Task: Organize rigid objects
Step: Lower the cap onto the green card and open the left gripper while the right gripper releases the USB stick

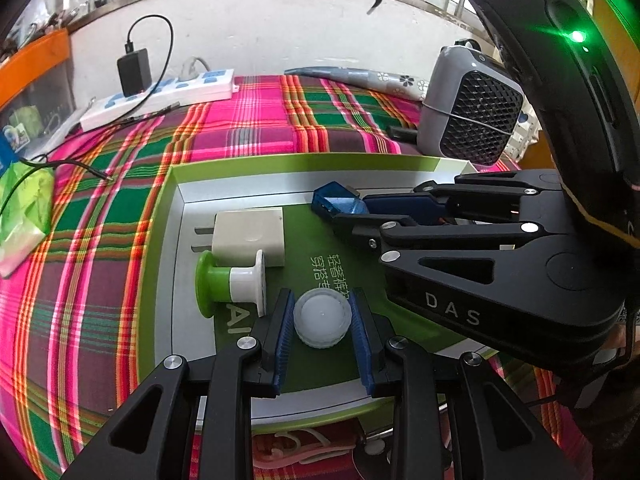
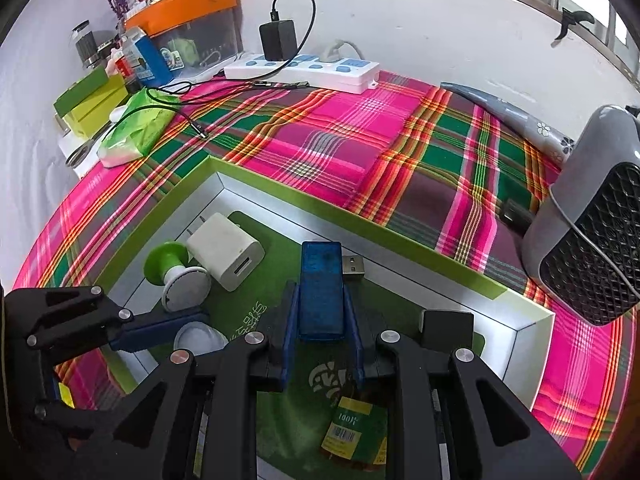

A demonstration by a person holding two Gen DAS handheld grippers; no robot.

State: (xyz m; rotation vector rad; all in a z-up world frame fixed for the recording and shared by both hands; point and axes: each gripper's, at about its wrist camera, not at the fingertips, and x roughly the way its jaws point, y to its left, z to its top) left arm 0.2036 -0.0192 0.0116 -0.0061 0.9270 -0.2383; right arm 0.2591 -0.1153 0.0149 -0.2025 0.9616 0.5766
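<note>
Blue ribbed pads of the left gripper (image 1: 322,322) are pressing both sides of a translucent white cap (image 1: 322,319), holding it low over the green floor of the shallow box (image 1: 176,216), probably to set it beside the other items. Just beyond it a green and white spool (image 1: 230,283) is lying against a white charger (image 1: 248,240) at the box's left wall.

Seen from the right wrist, the right gripper (image 2: 321,312) is clenching a blue USB stick (image 2: 321,290), its plug pointing far and right, apparently being carried into the same box. A small labelled bottle (image 2: 354,430) is lying near, under the fingers.
</note>
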